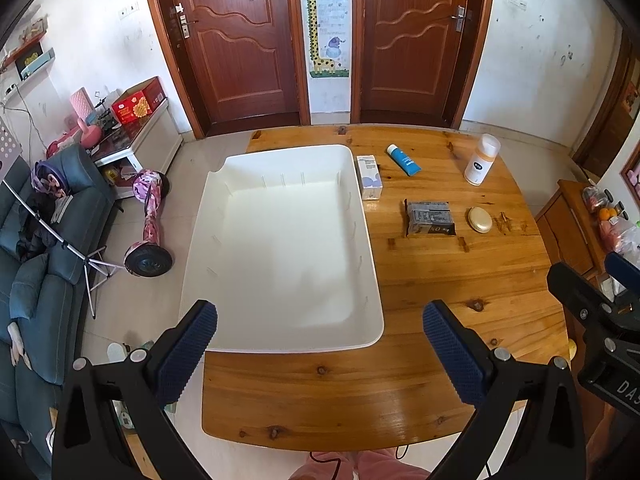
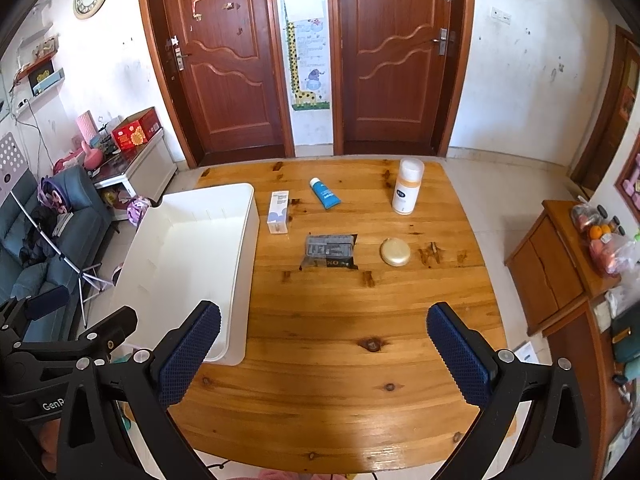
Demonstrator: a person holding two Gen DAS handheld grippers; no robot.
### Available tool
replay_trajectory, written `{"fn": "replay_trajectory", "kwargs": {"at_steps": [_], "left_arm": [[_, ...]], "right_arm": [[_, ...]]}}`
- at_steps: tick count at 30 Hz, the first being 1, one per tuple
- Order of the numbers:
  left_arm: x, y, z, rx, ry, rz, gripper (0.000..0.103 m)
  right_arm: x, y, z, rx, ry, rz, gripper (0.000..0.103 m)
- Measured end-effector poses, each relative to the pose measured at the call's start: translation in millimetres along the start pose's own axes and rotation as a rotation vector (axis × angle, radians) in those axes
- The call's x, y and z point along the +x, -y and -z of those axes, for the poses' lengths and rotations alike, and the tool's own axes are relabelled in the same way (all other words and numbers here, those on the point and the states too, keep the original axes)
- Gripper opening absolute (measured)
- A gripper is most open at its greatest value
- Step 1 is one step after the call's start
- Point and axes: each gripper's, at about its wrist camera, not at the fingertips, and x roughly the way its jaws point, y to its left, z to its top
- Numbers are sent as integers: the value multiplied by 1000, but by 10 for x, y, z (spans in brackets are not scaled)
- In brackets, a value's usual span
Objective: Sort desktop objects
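The wooden worktop (image 2: 344,332) fills the middle of both views, with two brown doors (image 2: 224,60) behind it and a blue sofa (image 1: 36,248) to the left. A big white tray (image 1: 280,248) lies empty on the worktop's left part, its left side hanging past the worktop's edge.

The left tongs (image 1: 320,354) hover above the near end of the tray, released, jaws wide apart with nothing between them. The right tongs (image 2: 323,354) hover over the bare near part of the worktop, likewise released and holding nothing.

All the things to sort lie on the worktop outside the tray, toward its far half. A white bottle (image 2: 407,192) with an orange band stands upright at the far right. A dark flat packet (image 2: 330,251) lies near the middle. A small white box (image 2: 278,212) lies flat just beside the tray's right wall. A blue tube (image 2: 325,193) lies slantwise between the box and the bottle, white cap pointing away. A round gold case (image 2: 395,252) sits to the right of the packet, apart from it.
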Motion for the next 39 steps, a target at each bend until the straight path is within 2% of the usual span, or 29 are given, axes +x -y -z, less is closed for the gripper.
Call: {"fn": "replay_trajectory", "kwargs": {"at_steps": [20,39], "left_arm": [[-41,-62,10,-21,31,-4,103],[-12,-132,53,-42,22,8,103]], "right_arm": [[-11,-28,-20,-11,1,-2,103],[30,-59,24,-26,-10,-3,103]]}}
